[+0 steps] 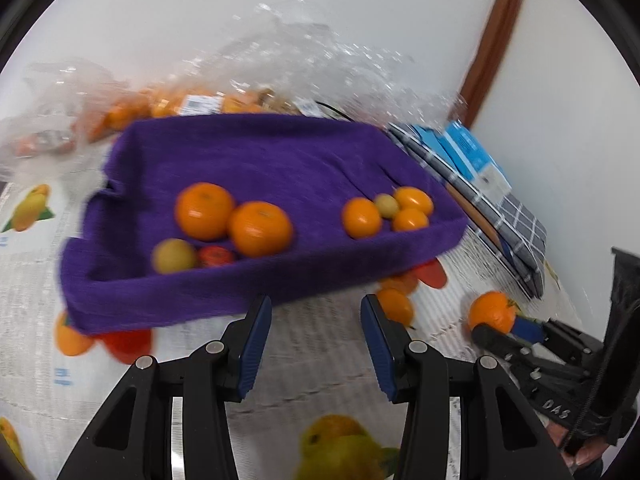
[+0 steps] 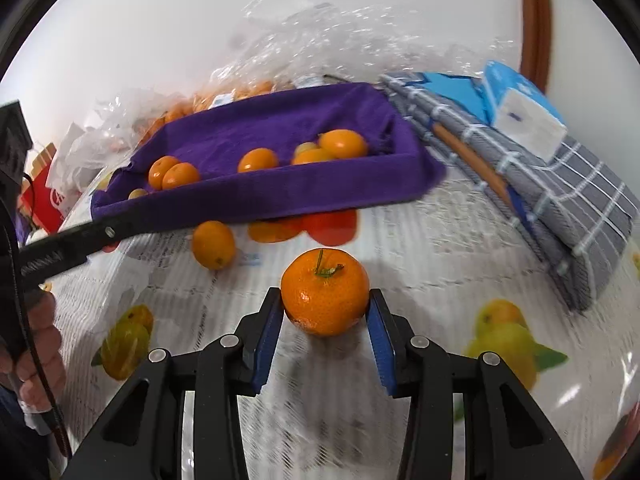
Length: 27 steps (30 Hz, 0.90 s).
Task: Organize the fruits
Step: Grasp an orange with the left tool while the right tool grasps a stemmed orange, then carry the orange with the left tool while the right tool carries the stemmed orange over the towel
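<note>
White walls close in behind our desk (image 2: 420, 248), which is covered with a cloth printed with text and fruit pictures. On it, toward the back, sits a tray draped in purple towel (image 1: 280, 280), with crumpled clear plastic bags (image 1: 304, 60) of more orange fruit behind it against the wall. To the right of the tray we see a folded grey checked cloth (image 2: 560, 208) with a blue and white carton (image 2: 524, 112) lying on top.

Inside the tray, two larger mandarins (image 1: 232, 220) touch one another at the left, with a yellowish fruit and a small red one just in front of them. A second cluster of small orange fruits (image 1: 390, 210) lies at the right end.

Our right tongs (image 2: 326, 314) are clamped on a mandarin with a green stem (image 2: 325, 290), both blue pads pressing its sides while it rests on the desk in front of the tray. A small oval kumquat (image 2: 213, 245) lies loose on the desk near the tray's front edge, well left of the held fruit.

Our left tongs (image 1: 316, 320) hang with their jaws apart and nothing between them, just before the tray's front wall. The kumquat shows just beyond the right-hand jaw.
</note>
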Each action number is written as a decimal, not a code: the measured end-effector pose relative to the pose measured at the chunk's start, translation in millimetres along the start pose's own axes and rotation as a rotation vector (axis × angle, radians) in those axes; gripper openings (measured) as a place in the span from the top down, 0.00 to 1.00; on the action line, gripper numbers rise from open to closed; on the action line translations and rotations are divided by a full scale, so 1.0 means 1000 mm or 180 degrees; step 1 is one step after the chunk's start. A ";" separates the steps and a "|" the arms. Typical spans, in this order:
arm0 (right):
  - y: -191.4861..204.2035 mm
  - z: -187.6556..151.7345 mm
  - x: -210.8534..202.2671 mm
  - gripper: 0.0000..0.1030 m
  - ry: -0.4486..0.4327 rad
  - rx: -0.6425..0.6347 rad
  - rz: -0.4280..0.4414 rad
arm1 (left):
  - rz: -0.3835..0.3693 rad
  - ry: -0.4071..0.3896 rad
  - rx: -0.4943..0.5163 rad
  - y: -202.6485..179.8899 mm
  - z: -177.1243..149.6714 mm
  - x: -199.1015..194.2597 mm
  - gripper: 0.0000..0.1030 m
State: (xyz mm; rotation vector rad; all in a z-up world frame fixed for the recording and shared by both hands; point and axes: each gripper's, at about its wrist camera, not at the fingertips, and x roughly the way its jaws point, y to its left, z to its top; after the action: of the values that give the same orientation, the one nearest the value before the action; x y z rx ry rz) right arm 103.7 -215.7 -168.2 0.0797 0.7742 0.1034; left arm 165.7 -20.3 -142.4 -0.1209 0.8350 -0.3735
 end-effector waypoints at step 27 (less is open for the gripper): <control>-0.042 -0.006 -0.014 0.59 -0.0307 0.0504 -0.0003 | -0.0552 -0.0030 0.0308 -0.054 0.004 0.030 0.71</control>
State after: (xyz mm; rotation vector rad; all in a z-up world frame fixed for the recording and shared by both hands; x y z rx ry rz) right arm 91.9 -259.0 -167.7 0.2329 0.6851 0.0371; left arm 172.2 -81.6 -146.9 -0.1054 0.7979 -0.5752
